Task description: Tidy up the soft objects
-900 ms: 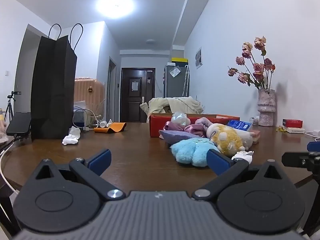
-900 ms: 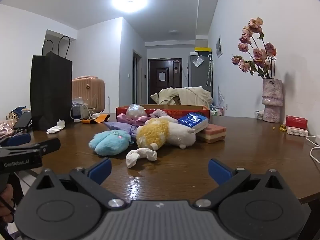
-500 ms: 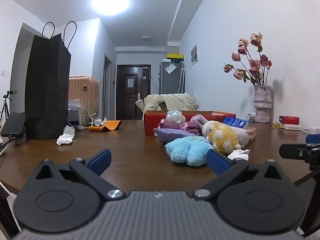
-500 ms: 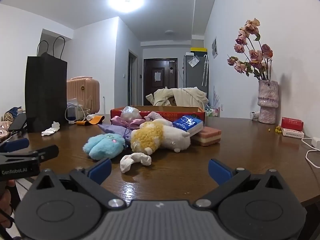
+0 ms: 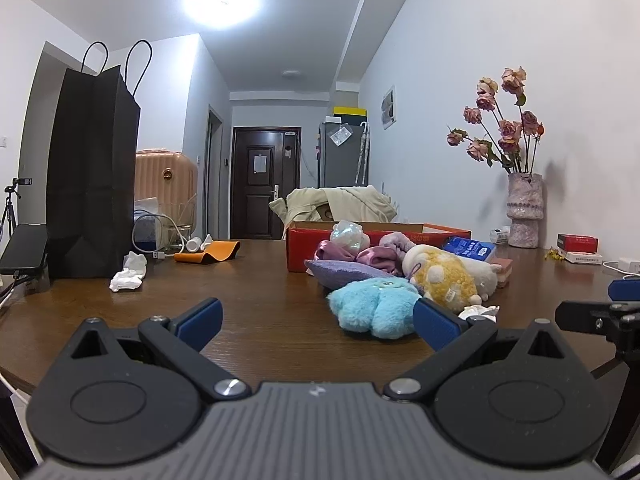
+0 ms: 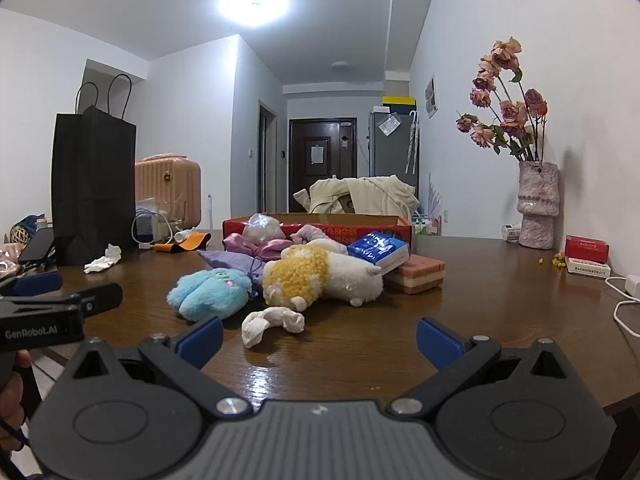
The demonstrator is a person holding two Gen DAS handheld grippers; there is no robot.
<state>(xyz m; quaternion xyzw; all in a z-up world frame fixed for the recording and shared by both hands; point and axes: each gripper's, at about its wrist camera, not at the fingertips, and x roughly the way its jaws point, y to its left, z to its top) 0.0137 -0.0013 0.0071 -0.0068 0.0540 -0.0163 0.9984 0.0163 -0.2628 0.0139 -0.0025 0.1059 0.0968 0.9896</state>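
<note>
step: approach, nothing picked | left tool and right tool both spread, empty | next: reach blue plush, likely into red box

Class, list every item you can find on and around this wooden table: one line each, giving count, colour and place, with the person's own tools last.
blue plush toy: 1, light blue, table centre-left
yellow-and-white plush toy: 1, beside the blue one
small white soft piece: 1, white, nearest the right gripper
purple pouch: 1, lilac, behind the plush toys
pink satin item: 1, pink, by the box
red box: 1, red, behind the pile
blue packet: 1, blue, leaning on the sponge
layered sponge: 1, pink and cream, right of the pile
black paper bag: 1, black, table left
crumpled tissue: 1, white, by the bag
vase of dried flowers: 1, pink, table right
left gripper: 1, black with blue pads, open
right gripper: 1, the same, open
</note>
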